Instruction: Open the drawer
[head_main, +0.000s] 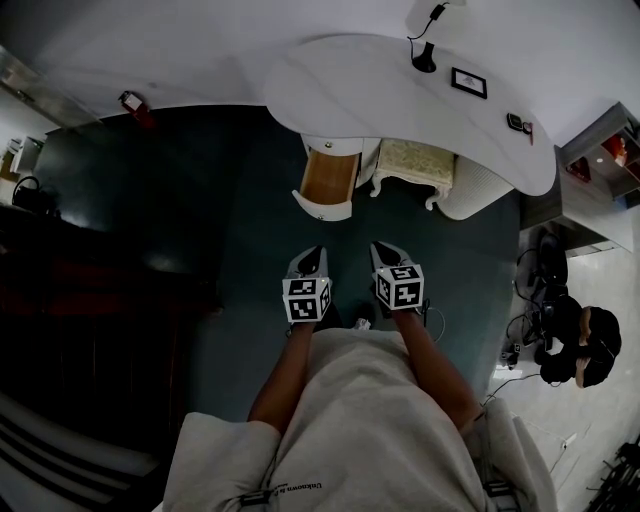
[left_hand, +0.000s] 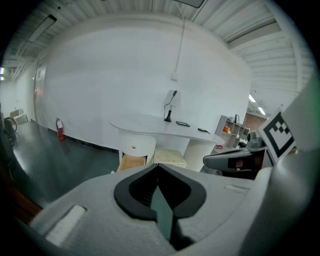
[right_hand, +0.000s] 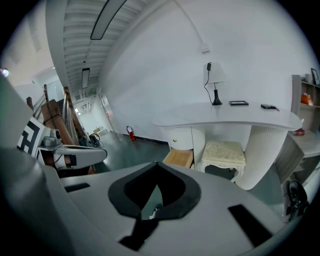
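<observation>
Head view: drawer (head_main: 328, 182) out, left gripper (head_main: 312, 256), right gripper (head_main: 382, 252) apart from it (own views: jaws together, empty).

This is a home-style corner staged inside an industrial hall. At upper centre of the head view, a curved white desk (head_main: 400, 95) with a wooden drawer (head_main: 328, 180), a lamp (head_main: 424, 60) and a cushioned stool (head_main: 415, 160) stand against a bare wall. The ribbed ceiling (right_hand: 80, 45), the fire extinguisher (head_main: 135, 105) at upper left and the loose cables (head_main: 530, 320) at right suggest a lab.

L gripper (left_hand: 158, 172) jaws together, empty; drawer (left_hand: 132, 161) pulled out under white desk (left_hand: 150, 125), well ahead.
</observation>
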